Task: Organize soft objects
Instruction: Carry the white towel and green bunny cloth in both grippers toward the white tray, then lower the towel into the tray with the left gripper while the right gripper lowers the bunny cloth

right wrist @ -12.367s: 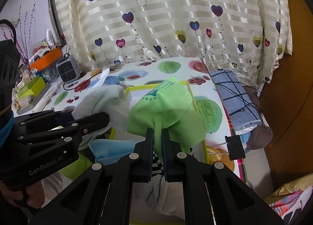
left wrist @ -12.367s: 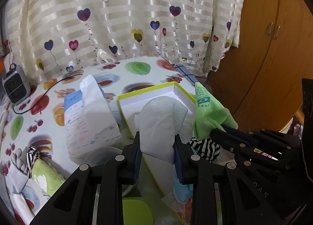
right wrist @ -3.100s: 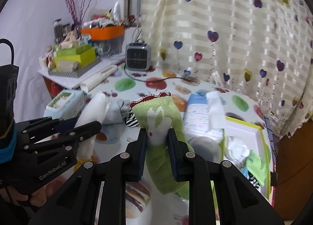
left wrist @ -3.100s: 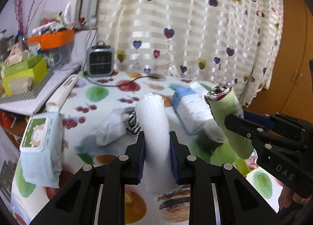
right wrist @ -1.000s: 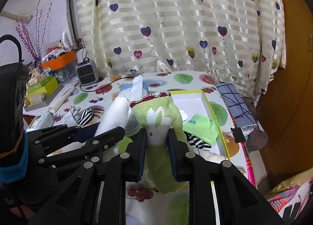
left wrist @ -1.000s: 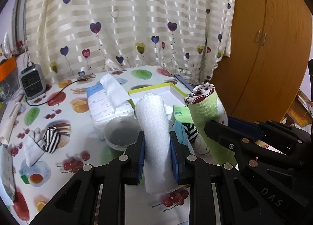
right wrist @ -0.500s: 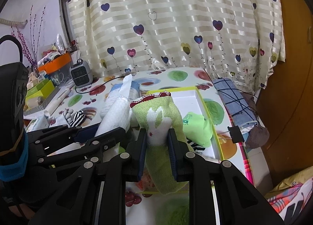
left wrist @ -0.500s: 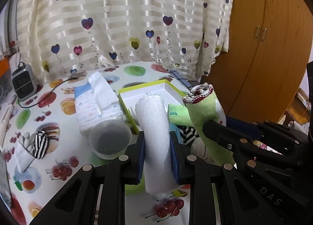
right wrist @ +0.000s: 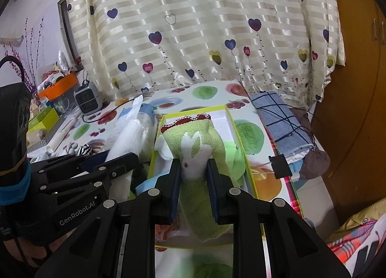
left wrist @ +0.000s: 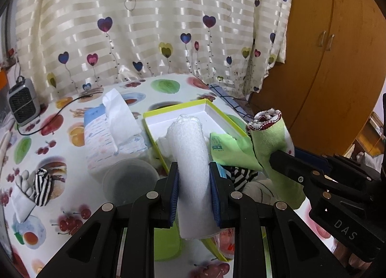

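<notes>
The left gripper [left wrist: 194,187] jaws pinch a white roll [left wrist: 190,157] pointing to 12 o'clock over the box [left wrist: 173,111]. The right gripper [right wrist: 194,187] jaws pinch a green roll [right wrist: 195,150] likewise.

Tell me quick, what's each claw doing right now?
Left claw: closed on a rolled white towel.
Right claw: closed on a rolled green cloth.

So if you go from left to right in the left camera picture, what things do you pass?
Small grey heater → striped sock → tissue pack → white rolled towel in the left gripper → green rolled cloth → wooden wardrobe.
</notes>
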`<state>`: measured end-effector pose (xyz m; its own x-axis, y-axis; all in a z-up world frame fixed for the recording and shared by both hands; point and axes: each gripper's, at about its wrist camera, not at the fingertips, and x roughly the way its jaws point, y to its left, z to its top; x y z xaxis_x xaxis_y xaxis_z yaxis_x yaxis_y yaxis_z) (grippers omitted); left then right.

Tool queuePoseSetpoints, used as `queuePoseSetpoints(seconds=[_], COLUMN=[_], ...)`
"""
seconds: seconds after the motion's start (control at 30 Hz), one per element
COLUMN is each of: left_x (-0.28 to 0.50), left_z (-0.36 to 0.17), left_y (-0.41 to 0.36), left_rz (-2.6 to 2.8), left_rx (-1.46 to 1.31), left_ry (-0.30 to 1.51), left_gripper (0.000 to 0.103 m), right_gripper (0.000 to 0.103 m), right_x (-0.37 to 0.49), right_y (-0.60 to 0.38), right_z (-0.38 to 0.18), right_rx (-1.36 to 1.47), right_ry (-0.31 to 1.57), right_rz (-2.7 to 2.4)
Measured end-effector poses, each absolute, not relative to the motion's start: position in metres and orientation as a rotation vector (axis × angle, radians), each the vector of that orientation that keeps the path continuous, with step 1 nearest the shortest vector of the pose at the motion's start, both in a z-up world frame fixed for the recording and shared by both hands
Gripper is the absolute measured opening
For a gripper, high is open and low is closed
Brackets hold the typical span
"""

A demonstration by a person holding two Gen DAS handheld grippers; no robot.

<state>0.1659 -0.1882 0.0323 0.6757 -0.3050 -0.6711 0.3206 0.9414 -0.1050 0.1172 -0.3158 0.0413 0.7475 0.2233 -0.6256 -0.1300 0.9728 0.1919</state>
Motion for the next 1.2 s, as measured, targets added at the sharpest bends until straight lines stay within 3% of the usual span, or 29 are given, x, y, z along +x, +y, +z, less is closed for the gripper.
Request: queuePoseSetpoints(seconds=[0.43, 0.77, 1.2], left_x=[0.194, 0.214, 0.206], left_z=[0.020, 0.005, 0.020], left_y=[-0.199, -0.201, -0.186], left_rz=[-0.370, -0.389, -0.380], left_rx=[0.018, -0.027, -0.083], left_ry=[0.789, 0.839, 0.787], left_gripper=[0.022, 0.034, 0.035], right_gripper=[0.022, 0.022, 0.022], right_x=[0.136, 0.153, 0.177], right_y=[-0.329, -0.330, -0.324], right_z=[0.040, 0.033, 0.019], right_rx=[0.172, 0.167, 0.144], right_ry=[0.685, 0.710, 0.747], right_rz=[0.185, 0.186, 0.199])
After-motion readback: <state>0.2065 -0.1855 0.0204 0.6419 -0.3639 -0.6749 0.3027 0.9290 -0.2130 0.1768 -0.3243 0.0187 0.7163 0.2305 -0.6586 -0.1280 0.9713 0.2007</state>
